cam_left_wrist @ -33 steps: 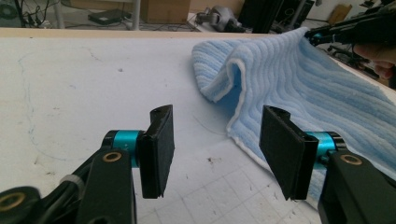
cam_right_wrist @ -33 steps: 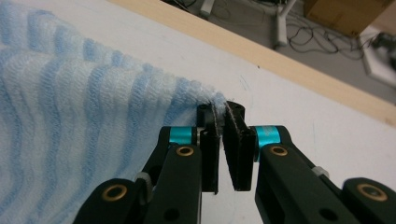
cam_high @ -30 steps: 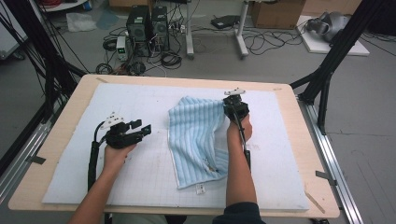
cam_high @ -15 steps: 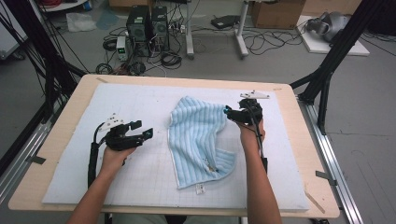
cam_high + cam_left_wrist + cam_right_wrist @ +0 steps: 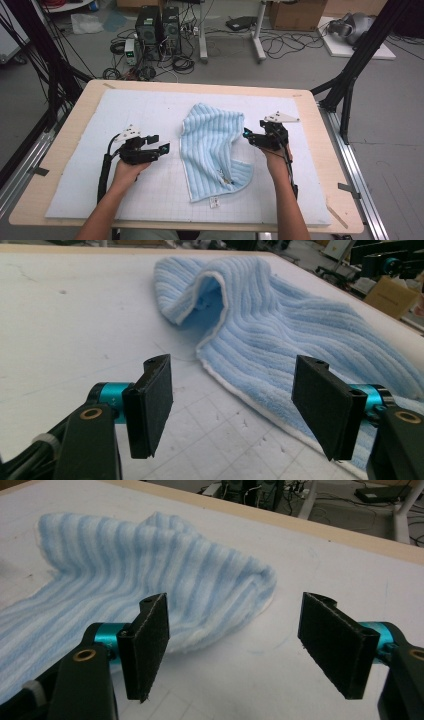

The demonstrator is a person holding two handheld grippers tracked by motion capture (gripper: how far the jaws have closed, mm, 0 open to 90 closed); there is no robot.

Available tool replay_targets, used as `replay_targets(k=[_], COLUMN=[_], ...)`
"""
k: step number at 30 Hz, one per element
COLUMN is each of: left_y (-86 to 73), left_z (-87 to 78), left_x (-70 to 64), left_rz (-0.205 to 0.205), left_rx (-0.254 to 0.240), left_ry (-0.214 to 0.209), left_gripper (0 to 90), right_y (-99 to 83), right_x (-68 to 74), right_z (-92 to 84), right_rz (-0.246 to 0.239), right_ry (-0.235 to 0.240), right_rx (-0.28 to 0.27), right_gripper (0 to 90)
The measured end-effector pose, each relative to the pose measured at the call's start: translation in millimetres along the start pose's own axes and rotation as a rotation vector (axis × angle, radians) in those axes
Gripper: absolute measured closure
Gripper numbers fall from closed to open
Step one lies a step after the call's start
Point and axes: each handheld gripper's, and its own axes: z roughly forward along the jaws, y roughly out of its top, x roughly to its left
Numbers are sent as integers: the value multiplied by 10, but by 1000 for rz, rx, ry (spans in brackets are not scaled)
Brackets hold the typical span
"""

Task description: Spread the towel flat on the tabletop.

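right gripper wide open, gripping nothing, just right of the blue striped towel; left gripper gaping too, jaws just eased in, towel's raised fold ahead.

Probably a lab: computer towers, floor cables, frame struts.

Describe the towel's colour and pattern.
The towel is light blue with paler ribbed stripes, clearest in the right gripper view.
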Motion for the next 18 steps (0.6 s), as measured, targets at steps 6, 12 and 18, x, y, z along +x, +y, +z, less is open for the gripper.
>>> replay_targets(k=[6,12,18], left_y=[40,101,86], left_z=[244,506,695], left_x=[-83,-171,-283], left_rz=[24,54,102], left_rx=[36,105,213], left_ry=[-16,-5,50], left_gripper=[357,352,411], right_y=[-62,-25,-119], right_x=[-9,51,35], right_z=[-45,-146,-257], right_rz=[18,-6,-49], right_ry=[27,35,20], right_rx=[62,24,30], right_gripper=[273,287,323])
